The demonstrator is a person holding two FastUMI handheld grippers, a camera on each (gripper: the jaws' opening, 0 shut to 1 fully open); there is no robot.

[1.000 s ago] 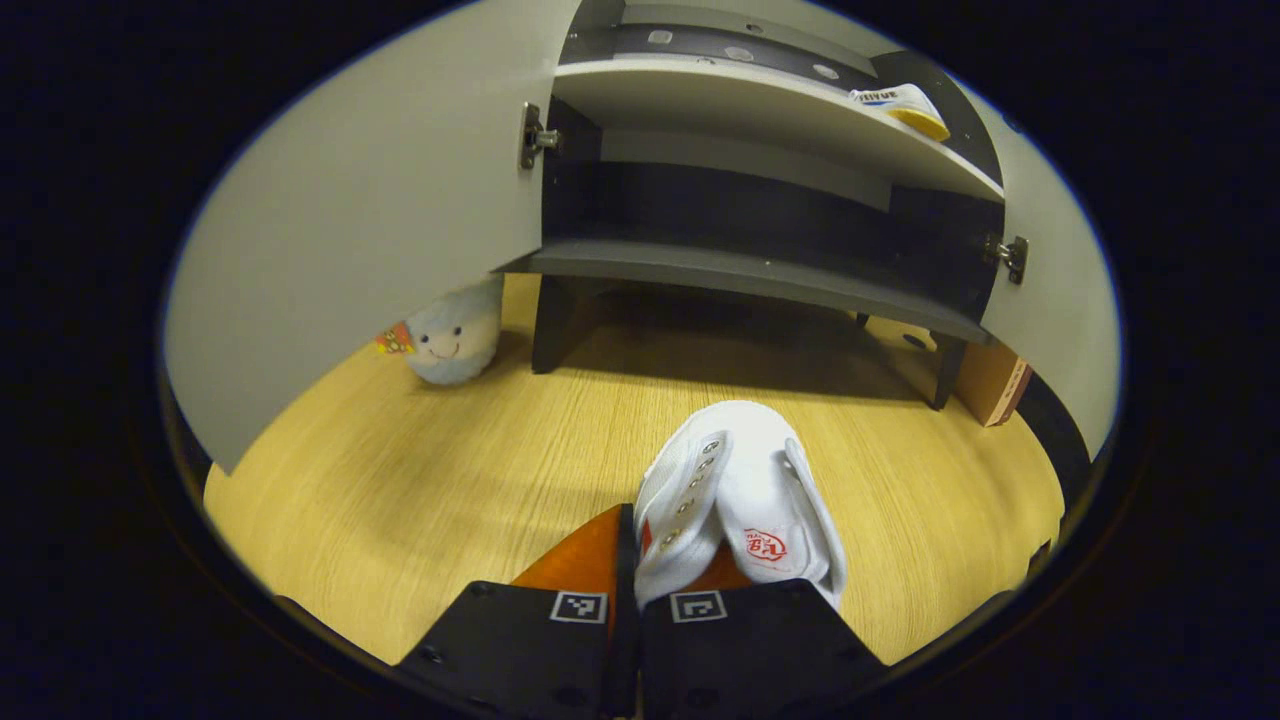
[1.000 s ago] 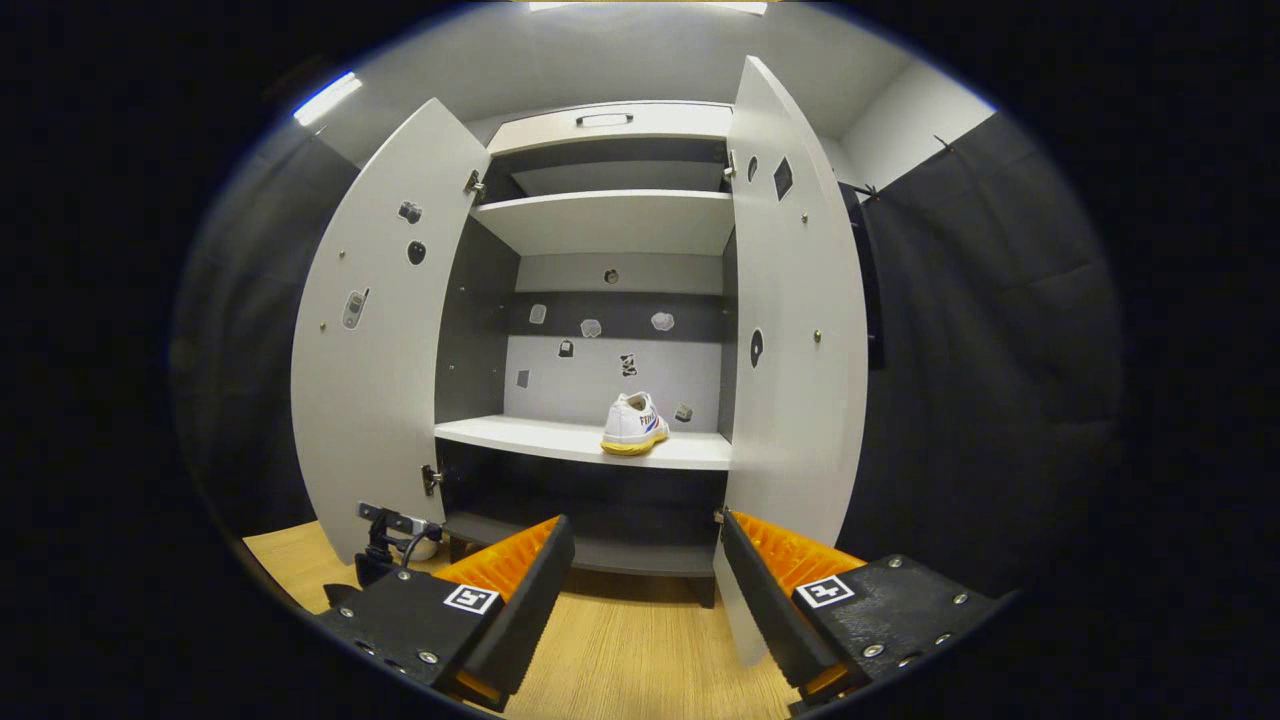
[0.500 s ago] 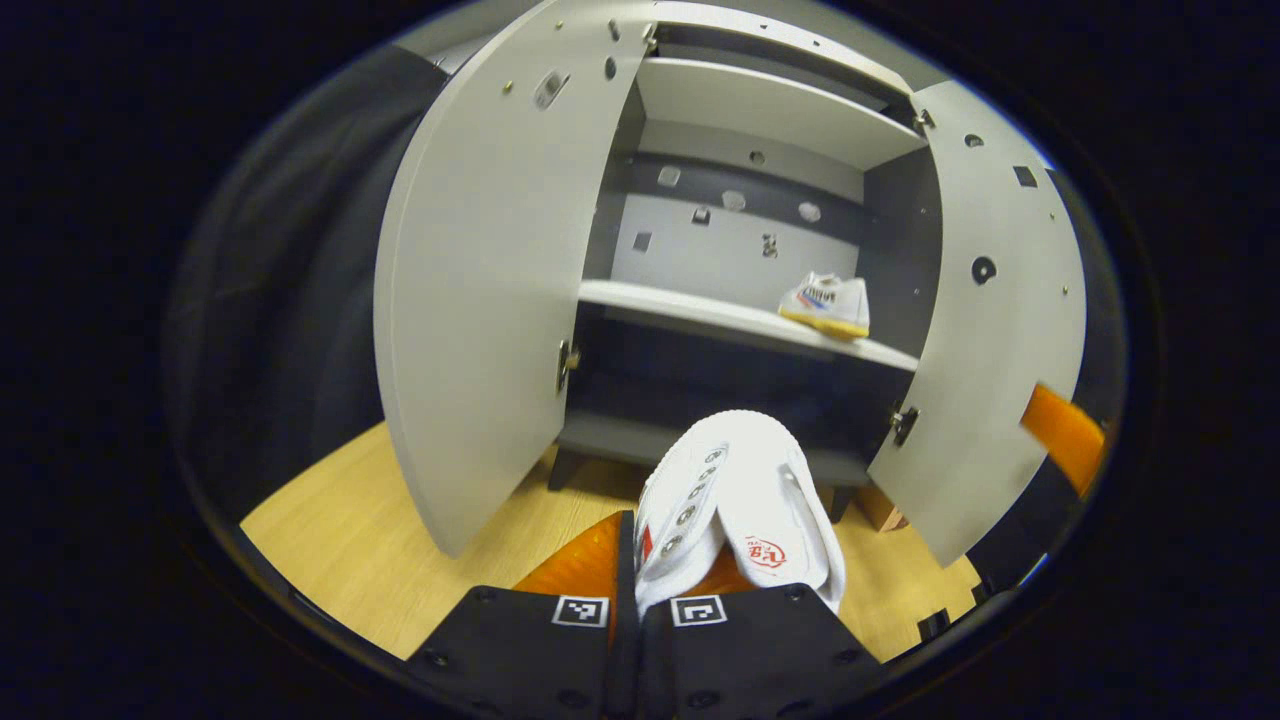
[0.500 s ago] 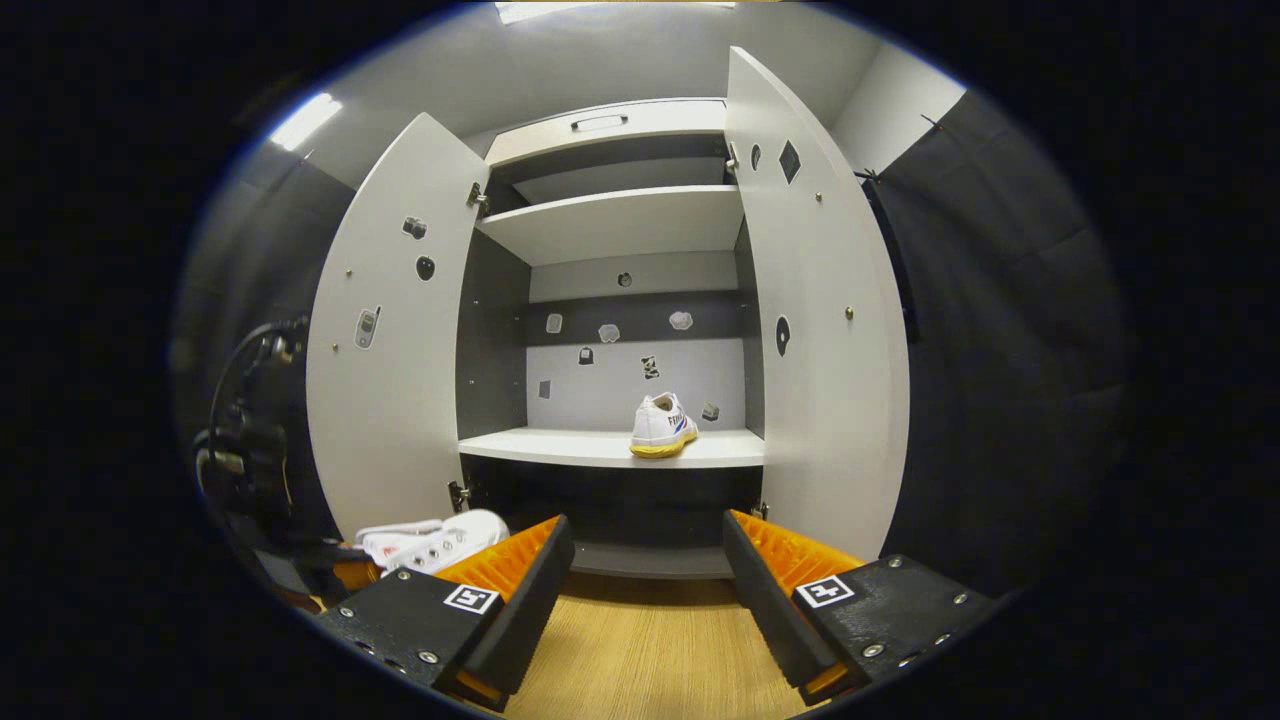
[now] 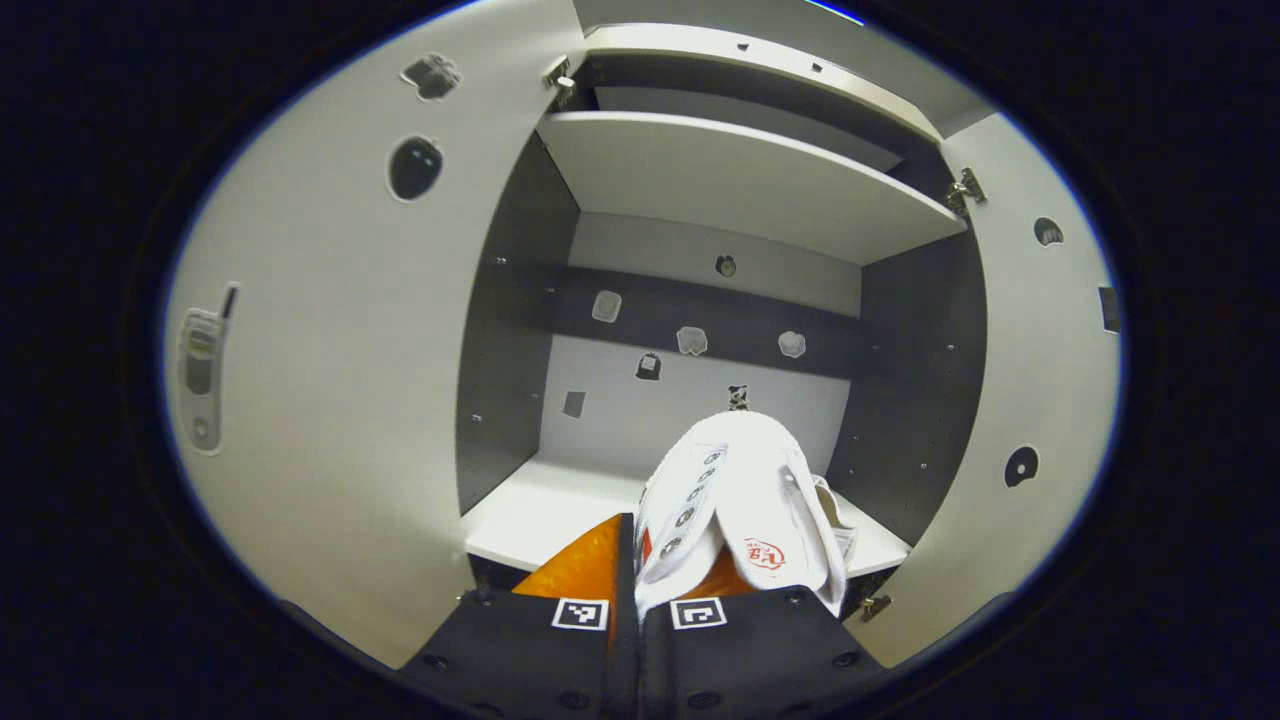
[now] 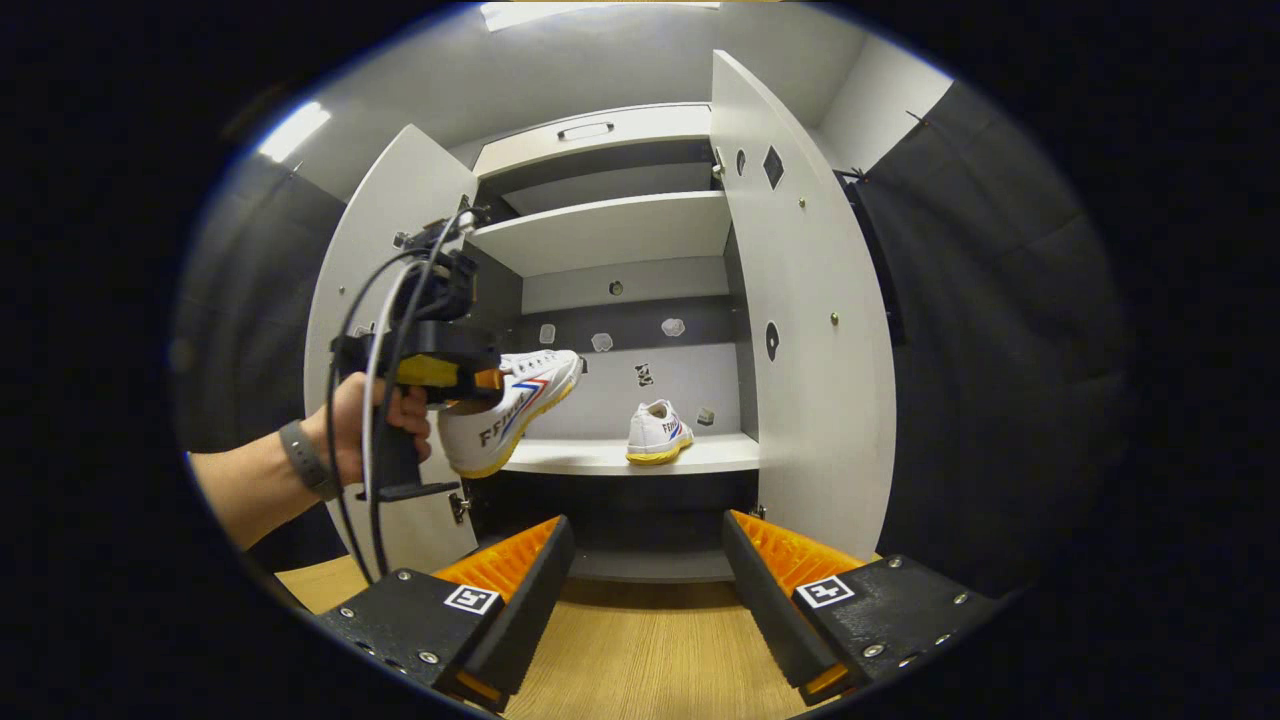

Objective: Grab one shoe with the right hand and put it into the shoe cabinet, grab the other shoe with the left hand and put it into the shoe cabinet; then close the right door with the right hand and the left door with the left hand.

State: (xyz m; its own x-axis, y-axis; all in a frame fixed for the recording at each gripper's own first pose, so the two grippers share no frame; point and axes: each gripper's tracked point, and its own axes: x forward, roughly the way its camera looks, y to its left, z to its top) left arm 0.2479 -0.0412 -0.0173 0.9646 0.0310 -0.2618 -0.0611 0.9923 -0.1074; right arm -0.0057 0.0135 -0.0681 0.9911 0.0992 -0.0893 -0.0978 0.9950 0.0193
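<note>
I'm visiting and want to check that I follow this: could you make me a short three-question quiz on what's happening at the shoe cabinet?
1. True or false: both cabinet doors are shut.
2. What is the left gripper holding?
3. The shoe on the shelf sits: A) toward the right door, B) on the floor, C) on the top shelf.

Key:
1. False; both stand open.
2. A white sneaker, still in the air before the cabinet.
3. A.
</note>
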